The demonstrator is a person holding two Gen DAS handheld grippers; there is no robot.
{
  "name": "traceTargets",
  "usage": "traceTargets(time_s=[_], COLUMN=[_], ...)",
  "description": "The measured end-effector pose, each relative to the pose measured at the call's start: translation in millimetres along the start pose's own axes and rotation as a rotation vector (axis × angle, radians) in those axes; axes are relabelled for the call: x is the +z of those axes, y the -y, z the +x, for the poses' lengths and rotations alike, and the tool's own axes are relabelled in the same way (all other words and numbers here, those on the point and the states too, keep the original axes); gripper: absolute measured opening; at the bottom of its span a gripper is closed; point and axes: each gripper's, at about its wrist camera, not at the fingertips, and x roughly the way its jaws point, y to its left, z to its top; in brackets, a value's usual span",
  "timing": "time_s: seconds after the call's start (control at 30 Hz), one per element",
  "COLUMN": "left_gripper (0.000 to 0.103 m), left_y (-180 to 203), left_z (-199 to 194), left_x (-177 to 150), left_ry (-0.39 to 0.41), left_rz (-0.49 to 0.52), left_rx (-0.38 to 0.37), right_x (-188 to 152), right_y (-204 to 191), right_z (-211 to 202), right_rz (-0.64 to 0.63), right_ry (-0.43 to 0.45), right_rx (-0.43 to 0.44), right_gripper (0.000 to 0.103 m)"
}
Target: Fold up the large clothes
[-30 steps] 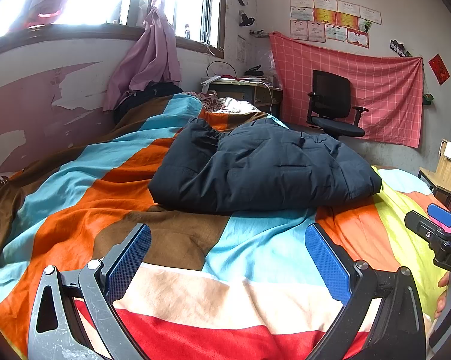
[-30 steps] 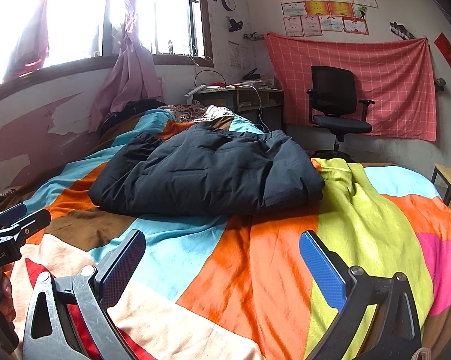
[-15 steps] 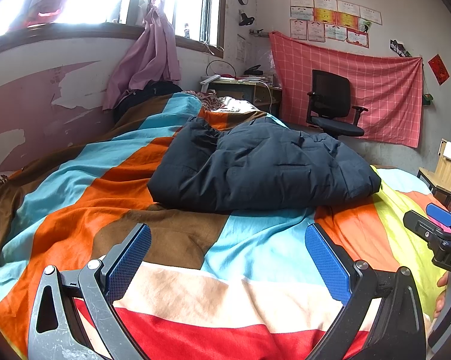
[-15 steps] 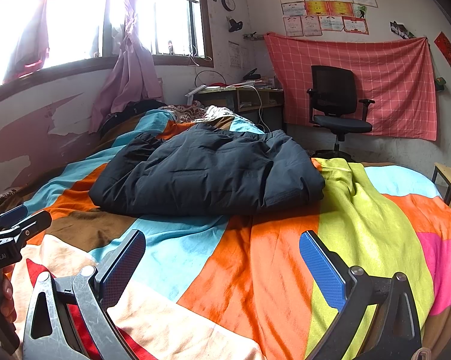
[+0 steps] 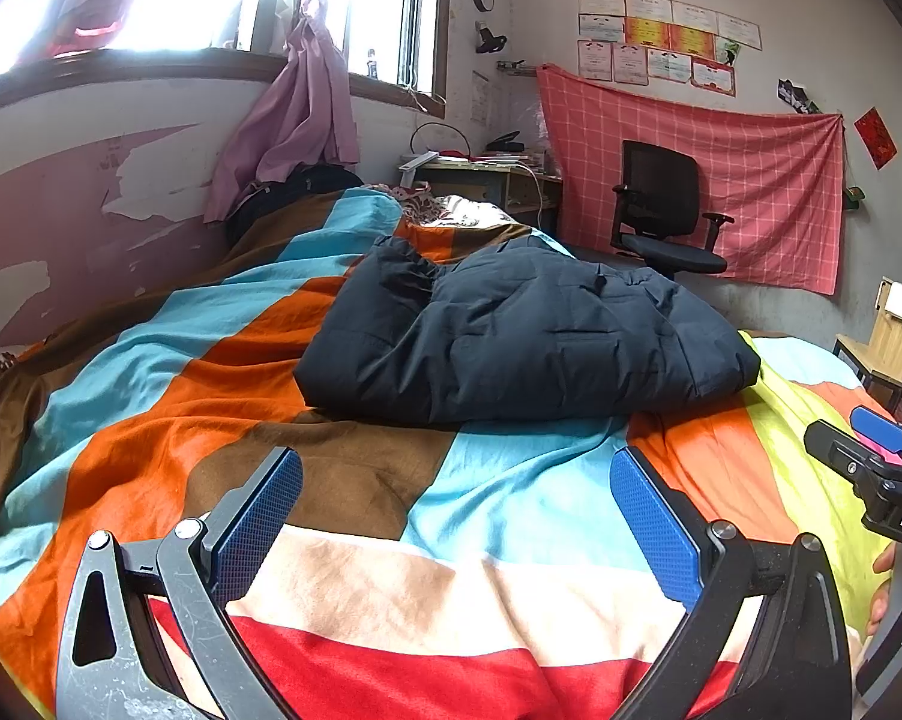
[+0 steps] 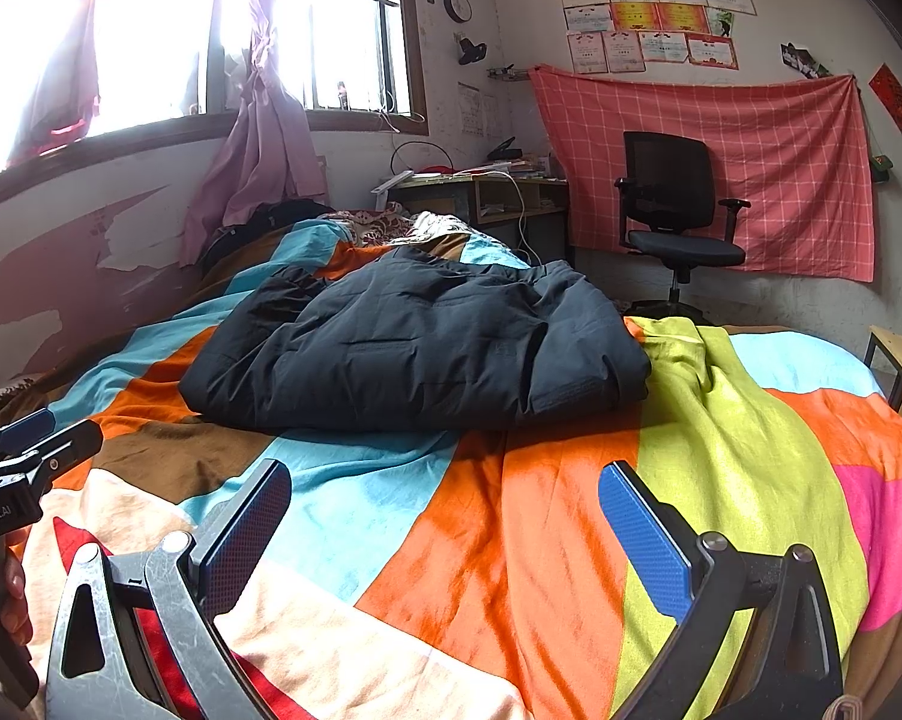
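Observation:
A dark navy padded jacket lies folded into a thick bundle in the middle of the bed, also seen in the right wrist view as the jacket. My left gripper is open, hovering over the striped blanket short of the jacket's near edge, nothing between its blue pads. My right gripper is open too, above the blanket, equally short of the jacket. Each gripper's tip shows at the other view's edge: the right one, the left one.
A wall with peeling paint runs along the bed's left side under a window. A black office chair and a desk stand beyond the bed. A wooden stool is at the right.
Almost nothing: both grippers stay open and hold their places, with only a slight drift in the views. The jacket has not moved.

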Motion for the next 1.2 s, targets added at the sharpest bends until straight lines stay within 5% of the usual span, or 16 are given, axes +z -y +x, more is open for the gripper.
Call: traceTargets(time_s=[1.2], left_gripper=[0.101], left_y=[3.3], left_z=[-1.2], left_x=[-0.6], left_ry=[0.002], left_rz=[0.001], left_rx=[0.001], right_x=[0.2], right_y=[-1.1], right_z=[0.2], right_rz=[0.001], right_ry=[0.000], right_rx=[0.000], right_gripper=[0.103])
